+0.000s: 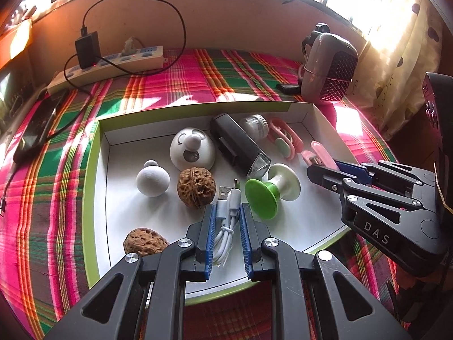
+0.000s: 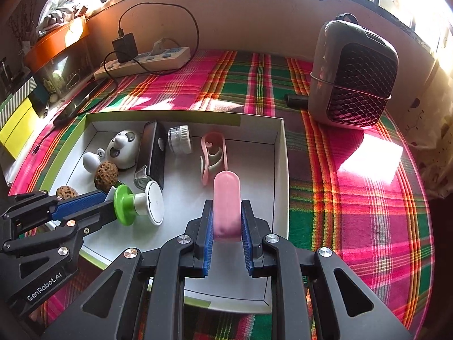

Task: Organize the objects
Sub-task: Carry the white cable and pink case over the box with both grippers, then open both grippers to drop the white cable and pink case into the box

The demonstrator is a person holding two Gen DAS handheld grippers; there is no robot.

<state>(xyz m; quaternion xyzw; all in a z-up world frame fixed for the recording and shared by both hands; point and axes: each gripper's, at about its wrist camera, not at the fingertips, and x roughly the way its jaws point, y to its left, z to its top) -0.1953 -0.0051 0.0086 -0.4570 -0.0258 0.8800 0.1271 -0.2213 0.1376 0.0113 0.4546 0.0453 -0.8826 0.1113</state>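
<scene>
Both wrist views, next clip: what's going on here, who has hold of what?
A person is sorting small items with two hand-held tongs over a shallow white box on a plaid cloth. The left tongs are shut on a bundled white USB cable. The right tongs are shut on a pink translucent piece. Two walnuts, a black torch and a green-and-white spool lie in the box.

Pink, green and orange plaid cloth [image 2: 354, 212]; white tray [image 1: 93, 198] edged lime; bundled white cable [image 1: 226, 221]; translucent pink clip [image 2: 226, 206]; brown, pitted walnuts [image 1: 196, 187].
</scene>
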